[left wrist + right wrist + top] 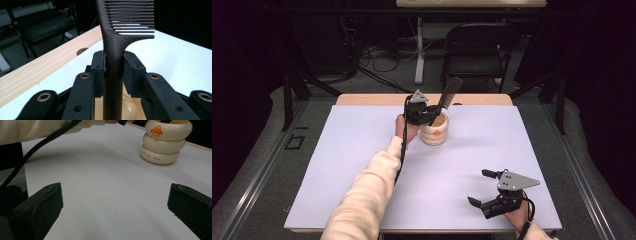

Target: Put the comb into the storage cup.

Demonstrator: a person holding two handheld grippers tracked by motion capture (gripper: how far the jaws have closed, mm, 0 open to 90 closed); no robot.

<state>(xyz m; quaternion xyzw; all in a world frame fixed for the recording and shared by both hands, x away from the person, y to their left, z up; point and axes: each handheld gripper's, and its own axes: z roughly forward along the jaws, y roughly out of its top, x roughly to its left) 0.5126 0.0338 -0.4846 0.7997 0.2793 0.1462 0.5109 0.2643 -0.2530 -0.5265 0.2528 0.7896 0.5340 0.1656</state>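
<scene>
Just above the centre of the high view, the left gripper (430,114) pinches the handle of one dark brown comb (447,95), jaws pressed against it on both sides; the comb stands nearly upright, teeth uppermost, its handle reaching down into one cream ring-shaped cup (435,131) with an orange duck bill. At the lower right, the right gripper (482,189) hovers over the worktop (342,165) with jaws spread wide, holding nothing. One comb, one cup, two grippers. White sheeting covers the worktop, with a wooden edge at the far side. Beyond, in a dark room, stands one black folding chair (477,47) on grey floor, cables trailing nearby.
</scene>
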